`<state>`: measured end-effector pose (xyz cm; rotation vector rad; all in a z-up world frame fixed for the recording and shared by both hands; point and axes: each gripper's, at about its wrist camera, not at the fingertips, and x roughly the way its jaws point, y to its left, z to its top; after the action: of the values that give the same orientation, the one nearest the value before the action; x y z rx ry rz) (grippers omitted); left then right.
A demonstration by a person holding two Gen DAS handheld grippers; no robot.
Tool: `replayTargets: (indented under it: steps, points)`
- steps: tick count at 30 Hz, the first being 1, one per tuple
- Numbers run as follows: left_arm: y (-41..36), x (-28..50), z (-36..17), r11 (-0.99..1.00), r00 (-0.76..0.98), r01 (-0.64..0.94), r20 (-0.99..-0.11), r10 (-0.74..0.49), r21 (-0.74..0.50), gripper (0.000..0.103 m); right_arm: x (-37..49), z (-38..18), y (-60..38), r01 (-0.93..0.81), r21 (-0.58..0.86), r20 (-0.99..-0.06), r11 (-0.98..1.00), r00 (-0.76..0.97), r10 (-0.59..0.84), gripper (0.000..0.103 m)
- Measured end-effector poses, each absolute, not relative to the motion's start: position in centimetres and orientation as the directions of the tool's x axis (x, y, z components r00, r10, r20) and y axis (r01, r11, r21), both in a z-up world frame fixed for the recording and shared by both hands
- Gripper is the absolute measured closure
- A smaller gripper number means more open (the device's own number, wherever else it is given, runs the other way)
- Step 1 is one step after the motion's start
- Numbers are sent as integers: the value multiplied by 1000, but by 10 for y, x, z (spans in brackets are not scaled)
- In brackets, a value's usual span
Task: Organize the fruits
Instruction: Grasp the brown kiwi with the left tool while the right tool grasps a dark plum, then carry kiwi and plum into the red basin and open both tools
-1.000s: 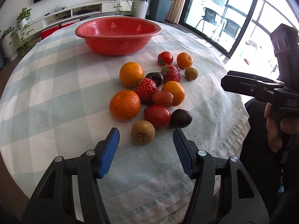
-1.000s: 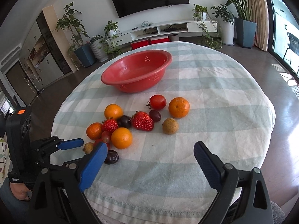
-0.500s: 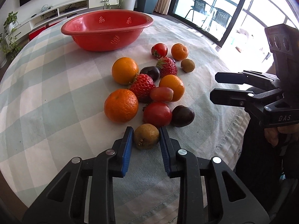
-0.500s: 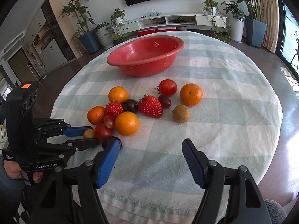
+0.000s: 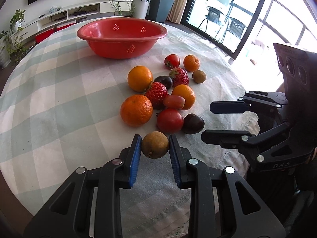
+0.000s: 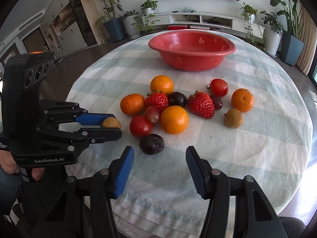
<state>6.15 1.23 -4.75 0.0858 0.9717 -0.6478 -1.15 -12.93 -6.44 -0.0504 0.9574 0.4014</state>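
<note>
**Brown fruit clamped at the near edge; dark plum lined up next**

- Round table under a checked cloth fills both views. A red basket is seen in the upper centre of the left wrist view, apparently empty; judged to be the goal for the fruit.
- The fruit pile is spread mid-frame: oranges, strawberries, tomatoes, grapes, dark plums, and a second small brown fruit at the pile's far right edge.
- Step in hand, as judged: the first pieces are being picked. For a clean lift, the brown fruit is best raised straight up before being carried over the pile, so that the red tomato just beyond it is not nudged. The grip should be kept light; the skin looks thin. The release is best made low inside the basket.
- Left gripper: closed on the small brown fruit, both blue pads pressed against its sides, at the lower centre of its own view. In the right wrist view the same fruit is seen at mid-left, between the fingers.
- Right gripper: jaws half apart and closing, nothing between them. The dark plum lies just beyond the tips, untouched.
</note>
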Motion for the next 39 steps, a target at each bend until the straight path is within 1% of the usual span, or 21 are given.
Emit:
replayTargets:
  steps: [5,10,12,15,20,25,27,31,34,37,39]
  points:
    - [26,58,-44,815,412,522,-762,-499,-252,77,-5,-70,-117,-379,104,-817,919,494,297,48]
    - [39,60,-41,813,424,501,-734,-530,-298,77,1,-78,-105,-411,70,-839,909,469,276,58]
    - [42,59,-42,813,425,497,-731,-534,-304,77,0,-80,-102,-421,48,-840,906,473,264,59]
    - [43,58,-42,813,427,493,-728,-537,-310,77,0,-80,-102,-423,30,-845,906,473,249,64]
    - [42,57,-43,810,424,495,-725,-542,-315,77,-1,-79,-105,-434,23,-850,901,466,246,65]
    - [40,58,-45,809,422,498,-728,-541,-313,77,-5,-80,-97,-470,-20,-855,883,466,229,70]
    - [39,58,-45,810,422,497,-728,-540,-313,77,-7,-80,-97,-478,-28,-854,878,467,228,70]
    - [40,59,-45,811,422,497,-730,-538,-310,77,-9,-78,-99,-473,-26,-849,881,475,230,71]
    - [40,59,-45,809,423,493,-724,-544,-320,77,-11,-70,-107,-457,4,-836,890,487,254,71]
    - [44,62,-39,799,423,488,-705,-569,-352,77,-10,-52,-121,-437,63,-803,897,512,306,71]
    - [45,65,-32,799,434,492,-698,-570,-346,77,-6,-37,-133,-416,92,-773,905,543,329,71]
